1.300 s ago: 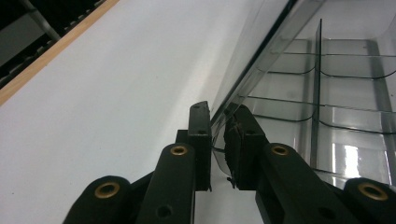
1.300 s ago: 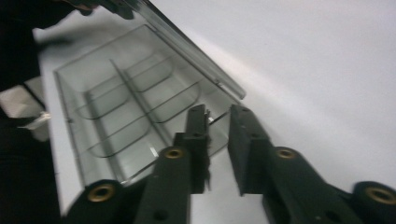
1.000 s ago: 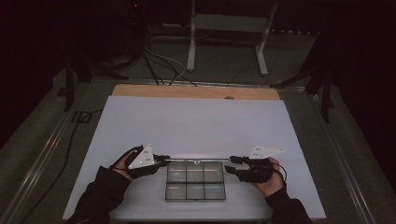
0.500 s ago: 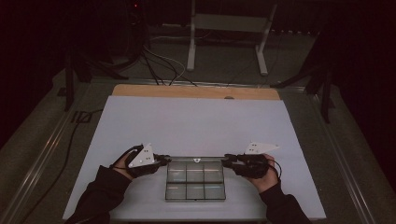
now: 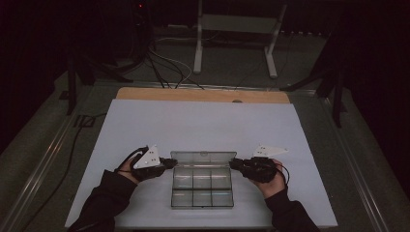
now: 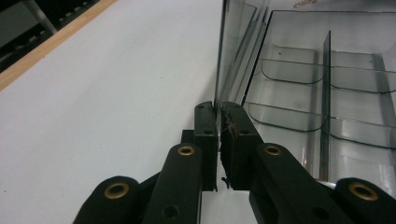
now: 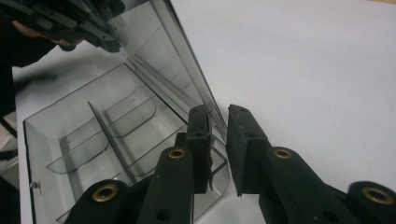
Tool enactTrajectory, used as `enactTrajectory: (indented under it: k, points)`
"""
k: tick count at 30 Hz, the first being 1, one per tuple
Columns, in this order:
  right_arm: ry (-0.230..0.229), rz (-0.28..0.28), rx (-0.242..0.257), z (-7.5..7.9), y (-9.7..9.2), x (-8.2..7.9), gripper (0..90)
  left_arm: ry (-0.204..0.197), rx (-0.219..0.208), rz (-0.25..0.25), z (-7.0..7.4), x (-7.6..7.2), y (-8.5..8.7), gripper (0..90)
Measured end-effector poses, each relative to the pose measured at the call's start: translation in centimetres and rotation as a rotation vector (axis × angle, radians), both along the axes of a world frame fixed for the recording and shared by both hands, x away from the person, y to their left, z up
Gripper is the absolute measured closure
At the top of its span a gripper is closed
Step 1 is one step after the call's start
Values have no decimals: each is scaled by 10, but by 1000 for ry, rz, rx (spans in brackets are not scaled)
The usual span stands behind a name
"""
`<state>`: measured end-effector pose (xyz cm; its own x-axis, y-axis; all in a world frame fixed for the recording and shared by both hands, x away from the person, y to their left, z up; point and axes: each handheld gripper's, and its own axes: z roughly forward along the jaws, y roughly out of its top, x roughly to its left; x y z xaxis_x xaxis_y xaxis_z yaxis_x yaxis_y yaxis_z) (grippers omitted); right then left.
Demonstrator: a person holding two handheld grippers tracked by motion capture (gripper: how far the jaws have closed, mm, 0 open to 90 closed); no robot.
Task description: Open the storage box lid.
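Clear compartment box [image 5: 202,186], six cells, lid [image 5: 202,157] raised upright, resting on the white surface [image 5: 203,125] between both grippers. Left gripper [image 6: 218,135]: jaws clamped on the lid's edge, box tray just beside them. Right gripper [image 7: 218,140]: jaws have just been closing, a gap between them, lid edge against one jaw, the other not yet touching it.

Black tongs [image 6: 219,140], brass rivets at the links; grey three-cornered plates on top; thin trailing cables; dark long sleeves [image 5: 104,200].
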<state>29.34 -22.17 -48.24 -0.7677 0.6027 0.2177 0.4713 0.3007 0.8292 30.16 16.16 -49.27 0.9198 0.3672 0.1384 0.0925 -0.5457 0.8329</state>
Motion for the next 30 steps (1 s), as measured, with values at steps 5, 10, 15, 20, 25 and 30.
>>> enactTrajectory:
  k: [5,10,15,20,25,30]
  points:
    - [12,-30,16,-1,1,1,789,17,-7,11,0,3,0,872]
    - [6,-56,15,-2,3,2,795,52,-29,18,-1,7,1,868]
    - [19,-88,23,-3,5,3,799,85,-40,35,-1,11,1,856]
    - [25,-107,25,-5,7,5,800,105,-51,49,-2,13,0,844]
    - [30,-123,14,-8,10,6,800,146,-75,62,-4,17,1,836]
    - [38,-145,14,-9,12,7,808,169,-83,72,-5,20,0,822]
